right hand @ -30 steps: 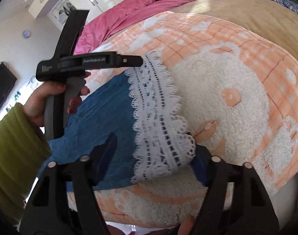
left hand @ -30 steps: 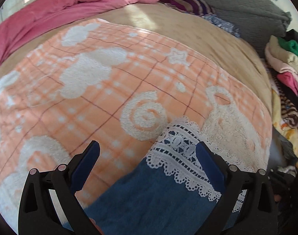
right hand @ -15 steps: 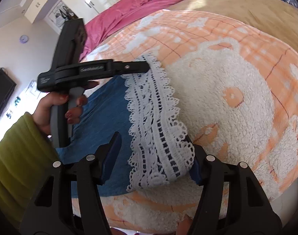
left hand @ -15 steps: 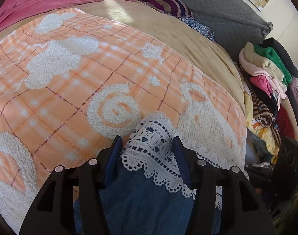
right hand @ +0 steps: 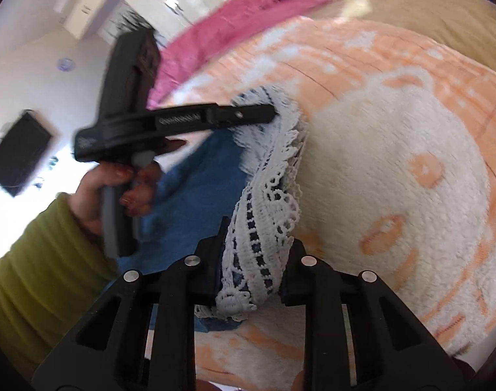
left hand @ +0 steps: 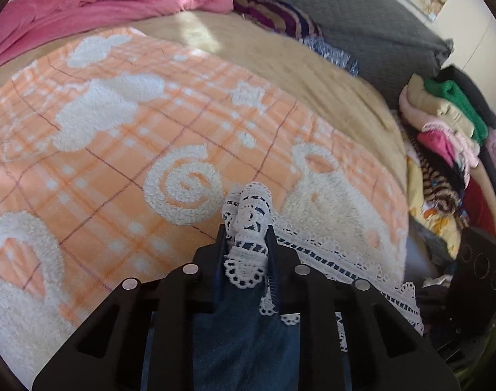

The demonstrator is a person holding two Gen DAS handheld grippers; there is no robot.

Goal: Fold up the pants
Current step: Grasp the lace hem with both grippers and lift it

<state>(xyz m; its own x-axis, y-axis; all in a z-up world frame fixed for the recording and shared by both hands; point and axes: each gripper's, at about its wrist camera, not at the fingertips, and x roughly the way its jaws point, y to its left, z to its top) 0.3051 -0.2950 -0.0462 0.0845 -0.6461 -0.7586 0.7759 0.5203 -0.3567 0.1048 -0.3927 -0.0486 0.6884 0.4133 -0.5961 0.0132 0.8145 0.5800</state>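
Left tongs point(left hand: 246, 244): jaws drawn narrow, pinching a bunched wad of the white lace hem point(left hand: 248, 228) of the blue denim pants point(left hand: 241, 335). We see lace pushed up in a roll past the fingertips and denim trailing back beneath the tool. More of the lace edge runs off to the right of these tongs, lying on the bedding.

Right tongs point(right hand: 253, 260): jaws likewise close together, clamped on the same lace hem point(right hand: 264, 215) at another spot. From this side the lace stretches ahead and leftward to the left tongs point(right hand: 270, 114), whose tip sits on the gathered trim; the person's left hand point(right hand: 117, 182), in an olive-green sleeve, grips that handle. The pants point(right hand: 196, 189) lie left of the right tongs, between the two tools.

No containers seen in either view.

Under everything: an orange plaid blanket point(left hand: 117, 163) with raised white fleece shapes. Ahead of the left tongs, beyond the blanket, we note a tan bedspread point(left hand: 280, 65), then a rumpled pink cover point(left hand: 101, 3) far left, a striped purple pillow point(left hand: 274, 16) and a grey quilted headboard point(left hand: 345, 13).

Far right of the left tongs: a stack of folded clothes point(left hand: 450, 123), mixed colours, beside the bed.

Past the left hand in the right view: pale wall, a dark flat panel point(right hand: 20, 153) mounted on it; much of that area is motion-blurred.
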